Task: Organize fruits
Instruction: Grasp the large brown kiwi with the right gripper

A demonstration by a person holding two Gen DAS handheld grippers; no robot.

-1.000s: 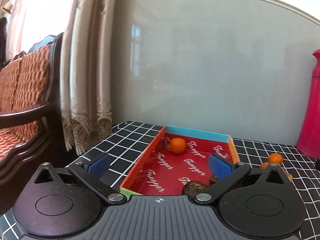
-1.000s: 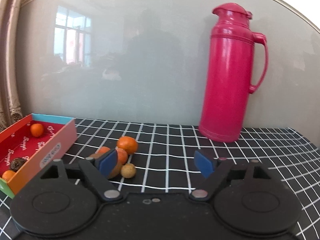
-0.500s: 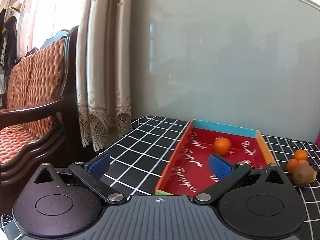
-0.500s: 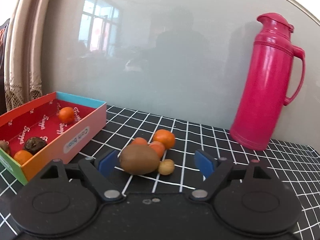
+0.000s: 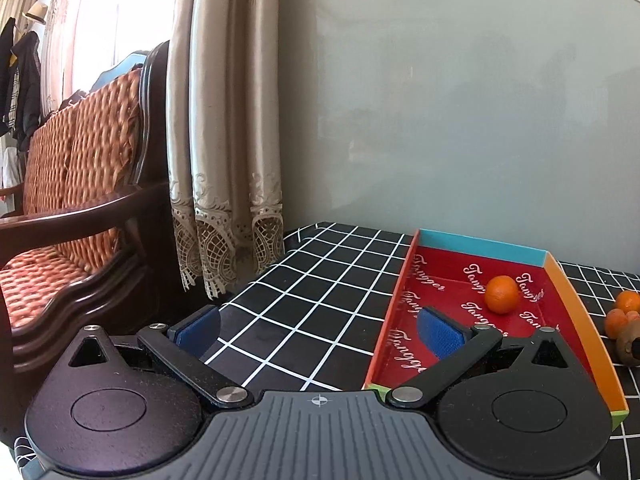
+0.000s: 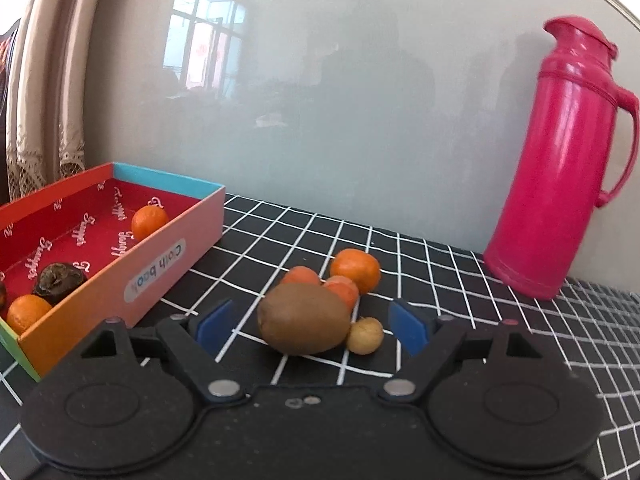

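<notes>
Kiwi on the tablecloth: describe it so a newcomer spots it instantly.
Find the tall pink thermos, then look left across the checked tablecloth to the loose fruit cluster beside the red box. The kiwi is its nearest, largest piece: brown, matte and oval, unlike the round oranges behind it.

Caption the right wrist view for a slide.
Open right gripper faces a kiwi among loose oranges, box to its left, pink flask behind.

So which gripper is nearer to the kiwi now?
Right. The right gripper has its open jaws on either side of the kiwi; the left gripper, also open, sits beyond the box, kiwi at its view's edge.
</notes>
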